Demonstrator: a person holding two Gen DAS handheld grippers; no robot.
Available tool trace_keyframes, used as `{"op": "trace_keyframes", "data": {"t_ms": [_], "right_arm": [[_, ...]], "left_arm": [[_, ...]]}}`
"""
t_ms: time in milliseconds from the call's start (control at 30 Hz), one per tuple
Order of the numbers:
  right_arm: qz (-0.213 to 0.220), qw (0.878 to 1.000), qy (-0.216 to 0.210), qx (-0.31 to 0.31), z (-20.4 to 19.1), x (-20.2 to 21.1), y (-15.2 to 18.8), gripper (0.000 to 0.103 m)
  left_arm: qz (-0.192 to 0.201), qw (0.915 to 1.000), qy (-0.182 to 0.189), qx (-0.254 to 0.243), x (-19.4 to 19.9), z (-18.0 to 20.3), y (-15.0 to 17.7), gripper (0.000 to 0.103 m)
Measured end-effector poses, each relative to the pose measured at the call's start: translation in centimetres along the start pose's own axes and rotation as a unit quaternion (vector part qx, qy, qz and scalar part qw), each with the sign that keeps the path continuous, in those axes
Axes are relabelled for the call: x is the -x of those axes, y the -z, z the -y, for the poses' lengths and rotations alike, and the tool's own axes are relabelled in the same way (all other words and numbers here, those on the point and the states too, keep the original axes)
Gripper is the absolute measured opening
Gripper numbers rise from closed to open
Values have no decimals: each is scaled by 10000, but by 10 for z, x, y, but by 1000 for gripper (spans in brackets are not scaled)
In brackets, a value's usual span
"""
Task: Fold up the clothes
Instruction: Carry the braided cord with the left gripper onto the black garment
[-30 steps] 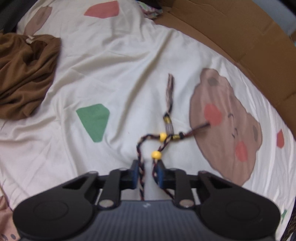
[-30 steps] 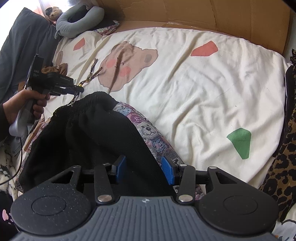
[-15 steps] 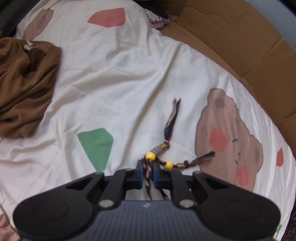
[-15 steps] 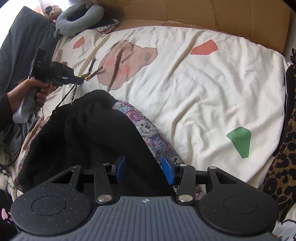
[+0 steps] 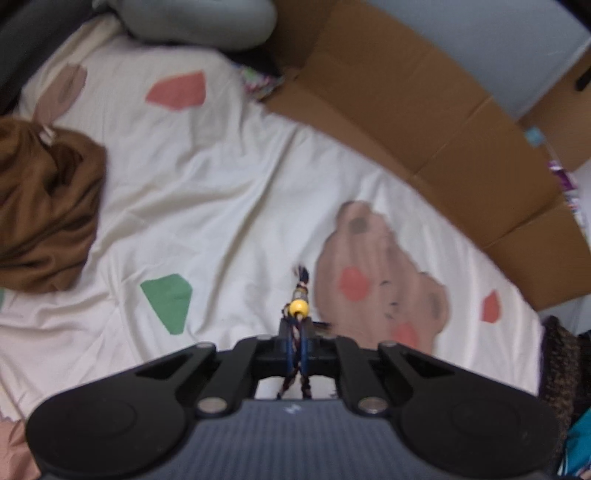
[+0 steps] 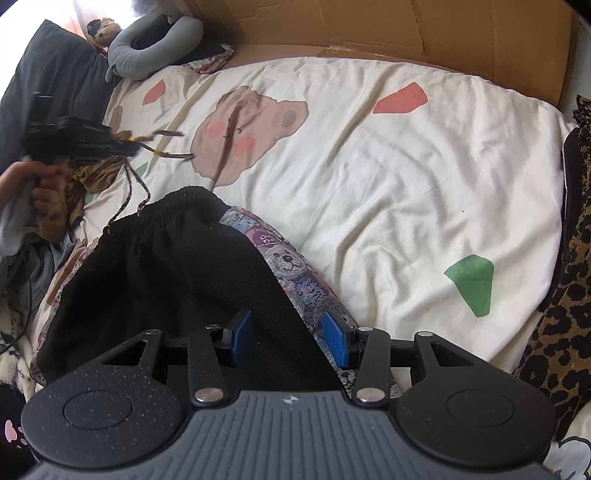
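Pinching the braided drawstring (image 5: 295,354) together, the left gripper (image 5: 295,347) is lifting it; the right gripper (image 6: 288,338) is straddling black trousers (image 6: 177,266), pads apart.

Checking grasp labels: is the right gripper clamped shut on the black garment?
No. The right gripper stands open, blue pads either side of the black garment without pressing it.

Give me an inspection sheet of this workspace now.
Surface: cream bedsheet with bear and colour-patch print, wrinkled.
Job's things: black pants with patterned side panel; braided drawstring with yellow bead.
Clutter: brown garment; leopard-print fabric; grey neck pillow.
Grippers: left tool shut on the drawstring, its jaws having just closed; right tool half-open around the pants, contact unclear.
Cables: thin dark cable at left edge.
Surroundings: cardboard sheet behind bed.
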State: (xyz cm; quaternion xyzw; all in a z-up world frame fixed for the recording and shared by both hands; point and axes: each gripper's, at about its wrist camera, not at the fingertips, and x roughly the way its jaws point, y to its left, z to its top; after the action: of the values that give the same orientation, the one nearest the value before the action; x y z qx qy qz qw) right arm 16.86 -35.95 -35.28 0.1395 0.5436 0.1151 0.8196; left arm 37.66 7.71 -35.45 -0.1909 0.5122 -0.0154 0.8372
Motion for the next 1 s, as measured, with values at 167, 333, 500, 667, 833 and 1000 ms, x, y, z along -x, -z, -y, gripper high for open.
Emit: {"op": "trace_keyframes", "data": {"t_ms": [167,333,500,667,833,1000], "right_arm": [[64,10000,-13,-46,2,2,-2,50],[108,9999,-31,-63,2,3,-4,50],[141,9999,-25,-92,3,3,-5,50],[195,9997,-24,-107,3,3,-6,50],[217,9997,-28,-122,2,4,-6,50],[211,9997,-28,-137,3,3,-6,50]], "left_arm": [[347,9988,256,-249,52,19,14,4],[404,9973,458,-399,81,31,32,4],[452,9950,682,-573,103,41,54,4],[229,9923,965,-743,119,52,79,4],[-102,9851,1331,-1084,128,66,106,4],[-419,9780,1500,-1384,129,76,130,4]]}}
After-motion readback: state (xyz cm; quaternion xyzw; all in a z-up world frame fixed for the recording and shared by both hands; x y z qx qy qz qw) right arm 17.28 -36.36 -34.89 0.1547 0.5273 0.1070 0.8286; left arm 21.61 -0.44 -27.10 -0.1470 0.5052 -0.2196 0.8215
